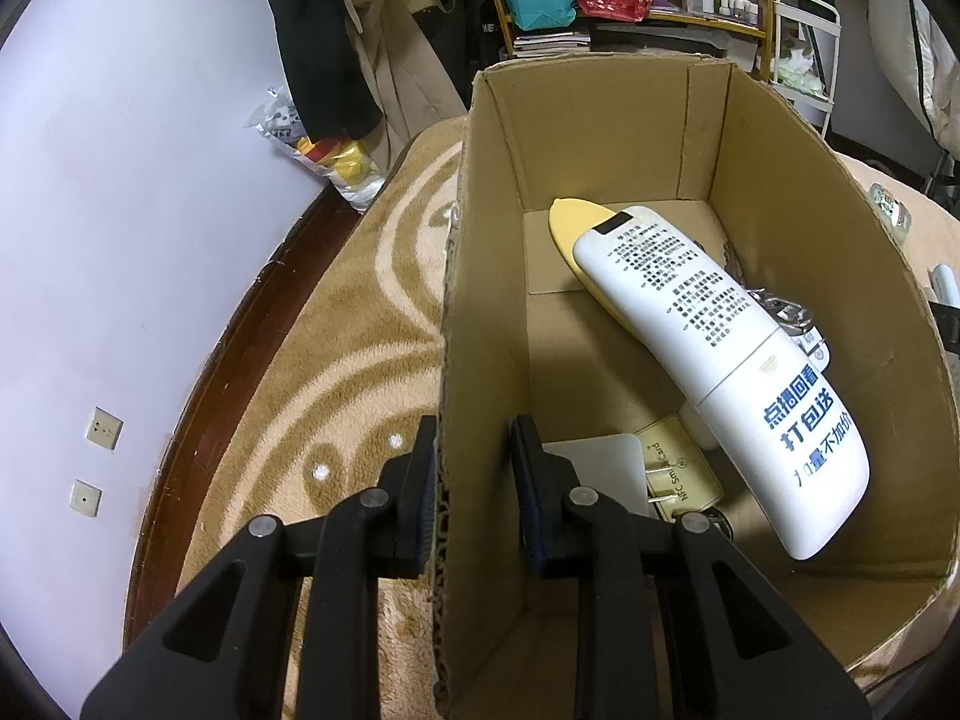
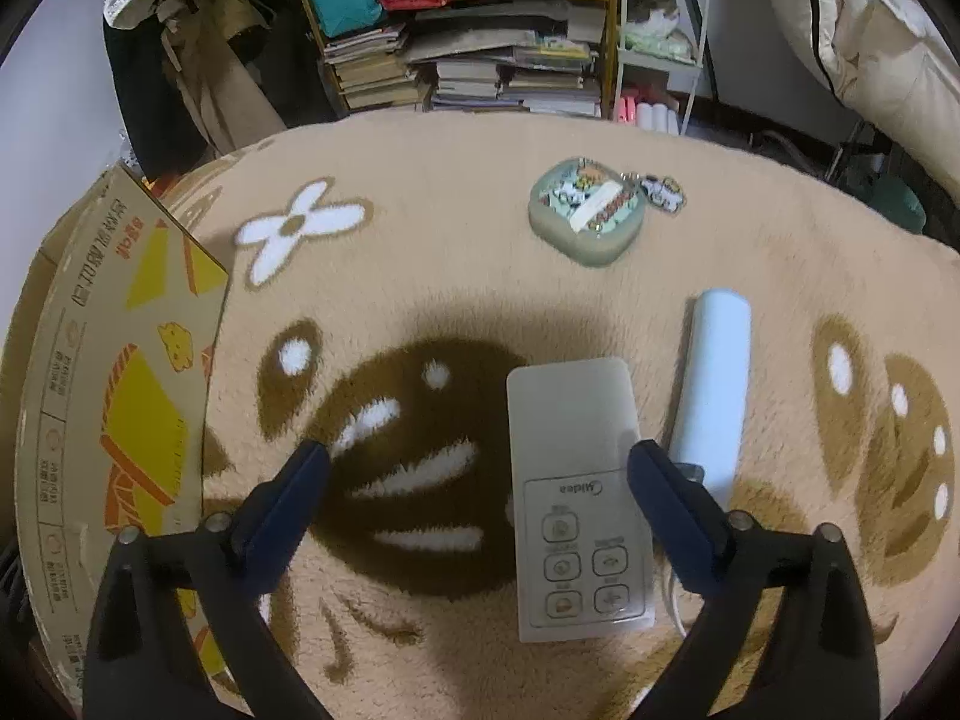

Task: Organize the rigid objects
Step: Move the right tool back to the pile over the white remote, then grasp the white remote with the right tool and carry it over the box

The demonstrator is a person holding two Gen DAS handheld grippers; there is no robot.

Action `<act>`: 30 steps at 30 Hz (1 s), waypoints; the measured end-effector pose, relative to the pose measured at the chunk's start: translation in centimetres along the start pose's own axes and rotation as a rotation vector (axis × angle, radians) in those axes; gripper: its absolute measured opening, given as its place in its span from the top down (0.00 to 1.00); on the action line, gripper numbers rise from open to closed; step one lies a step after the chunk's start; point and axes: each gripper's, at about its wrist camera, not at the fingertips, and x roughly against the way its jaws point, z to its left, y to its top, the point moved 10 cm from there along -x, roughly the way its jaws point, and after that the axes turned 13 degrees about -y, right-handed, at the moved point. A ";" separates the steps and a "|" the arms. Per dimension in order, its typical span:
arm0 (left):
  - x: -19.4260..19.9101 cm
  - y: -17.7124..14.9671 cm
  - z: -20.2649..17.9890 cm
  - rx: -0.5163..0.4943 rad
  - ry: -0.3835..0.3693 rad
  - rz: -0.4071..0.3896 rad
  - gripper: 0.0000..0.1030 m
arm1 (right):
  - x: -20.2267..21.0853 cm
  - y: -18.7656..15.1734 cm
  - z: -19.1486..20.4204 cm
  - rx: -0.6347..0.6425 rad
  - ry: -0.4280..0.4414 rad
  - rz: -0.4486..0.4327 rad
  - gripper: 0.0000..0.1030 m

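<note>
Left gripper (image 1: pixel 474 456) straddles the cardboard box (image 1: pixel 480 300) wall, fingers spread, not pinching. Right gripper (image 2: pixel 480 498) hangs wide open, Midea remote (image 2: pixel 576 480) on the rug between its fingers.

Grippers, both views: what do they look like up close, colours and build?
Left gripper: black plastic linkage arms with silver pivot pins, and dark blue ribbed pads. Right gripper: the same black arms and silver pins, with dark blue fingers. No cables, markings, hands or sleeves visible.

A cluttered home bedroom: plush cartoon rug (image 2: pixel 480 228), stacked books on shelves (image 2: pixel 468 72), hanging coats (image 1: pixel 336 48), bedding (image 2: pixel 870 30).
</note>
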 end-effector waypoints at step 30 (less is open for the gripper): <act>0.0 0.0 0.1 -0.001 0.001 0.002 0.77 | -1.8 -0.4 -1.2 0.034 -0.077 0.024 0.38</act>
